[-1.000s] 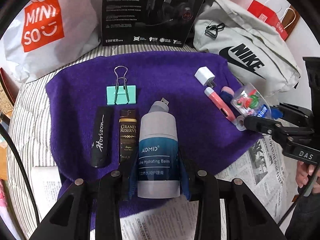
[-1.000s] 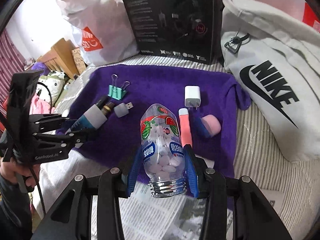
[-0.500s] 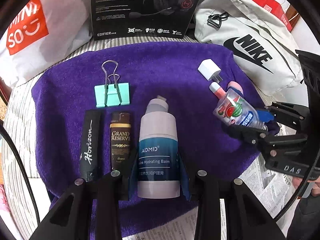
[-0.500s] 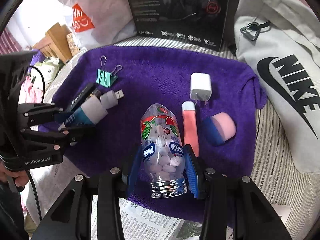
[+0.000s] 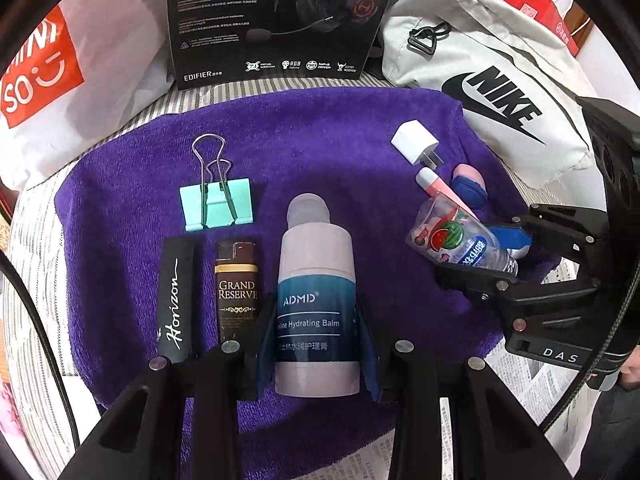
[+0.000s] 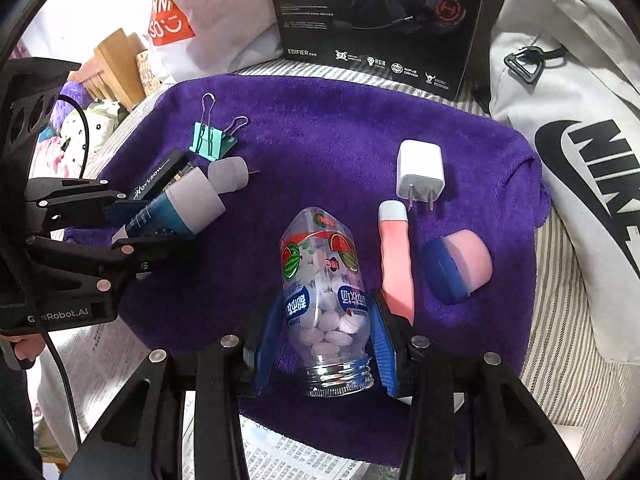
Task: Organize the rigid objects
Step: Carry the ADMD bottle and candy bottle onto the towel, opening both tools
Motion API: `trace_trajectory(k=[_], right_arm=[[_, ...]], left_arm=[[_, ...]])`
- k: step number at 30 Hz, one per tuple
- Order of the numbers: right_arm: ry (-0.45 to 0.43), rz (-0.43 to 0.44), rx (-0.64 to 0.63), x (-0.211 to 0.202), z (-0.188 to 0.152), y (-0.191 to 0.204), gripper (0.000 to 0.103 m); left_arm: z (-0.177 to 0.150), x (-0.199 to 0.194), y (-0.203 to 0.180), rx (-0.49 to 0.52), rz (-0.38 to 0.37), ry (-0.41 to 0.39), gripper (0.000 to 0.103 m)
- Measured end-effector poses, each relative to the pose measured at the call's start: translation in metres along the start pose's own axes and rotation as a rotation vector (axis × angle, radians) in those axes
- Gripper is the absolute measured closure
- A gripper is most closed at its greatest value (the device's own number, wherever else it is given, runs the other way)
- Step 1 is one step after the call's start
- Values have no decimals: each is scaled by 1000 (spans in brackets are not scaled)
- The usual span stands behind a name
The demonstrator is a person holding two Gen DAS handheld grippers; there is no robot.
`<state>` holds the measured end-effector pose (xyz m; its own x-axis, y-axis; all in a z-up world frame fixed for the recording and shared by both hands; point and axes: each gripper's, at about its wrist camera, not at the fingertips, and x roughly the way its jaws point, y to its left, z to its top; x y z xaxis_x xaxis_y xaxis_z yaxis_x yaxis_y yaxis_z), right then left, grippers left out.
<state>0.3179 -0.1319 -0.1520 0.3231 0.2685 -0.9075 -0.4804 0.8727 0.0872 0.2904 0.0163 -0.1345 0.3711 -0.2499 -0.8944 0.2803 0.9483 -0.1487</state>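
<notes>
My left gripper (image 5: 316, 332) is shut on a white and teal balm bottle (image 5: 316, 280), which lies along the purple towel (image 5: 320, 140) beside a brown Grand Reserve tube (image 5: 236, 288) and a black Horizon stick (image 5: 176, 296). A mint binder clip (image 5: 218, 204) lies just beyond them. My right gripper (image 6: 326, 340) is shut on a clear candy bottle (image 6: 320, 272) with a watermelon label, low over the towel next to a pink tube (image 6: 396, 264). A white charger (image 6: 420, 172) and a pink and blue case (image 6: 460, 268) lie close by. A grey USB stick (image 6: 228, 174) sits behind the balm bottle's cap.
A black headset box (image 5: 276, 20) stands at the towel's far edge. A white Nike bag (image 5: 492, 80) lies at the right and a Miniso bag (image 5: 60, 72) at the left. Newspaper (image 6: 288, 456) covers the near side over a striped cover (image 6: 560, 360).
My right gripper has carried the candy bottle from the newspaper edge inward and down over the towel, beside the pink tube. The left gripper has barely shifted and keeps its hold.
</notes>
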Motion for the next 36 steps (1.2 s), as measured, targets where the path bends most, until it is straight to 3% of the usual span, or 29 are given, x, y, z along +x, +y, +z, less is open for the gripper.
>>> trace_trajectory(k=[11, 17, 28, 32, 36], right_arm=[[-15, -5, -40, 1, -3, 2, 60], [-16, 20, -25, 0, -2, 0, 54], [21, 26, -22, -13, -10, 6, 46], [18, 31, 0, -28, -14, 6, 38], [1, 24, 21, -46, -22, 8, 37]], left_arm=[[-3, -2, -4, 19, 21, -4, 69], [-7, -5, -4, 21, 1, 7, 63], [-14, -15, -7, 0, -23, 32, 39], [-20, -29, -6, -20, -20, 18, 37], [-30, -51, -7, -26, 1, -22, 21]])
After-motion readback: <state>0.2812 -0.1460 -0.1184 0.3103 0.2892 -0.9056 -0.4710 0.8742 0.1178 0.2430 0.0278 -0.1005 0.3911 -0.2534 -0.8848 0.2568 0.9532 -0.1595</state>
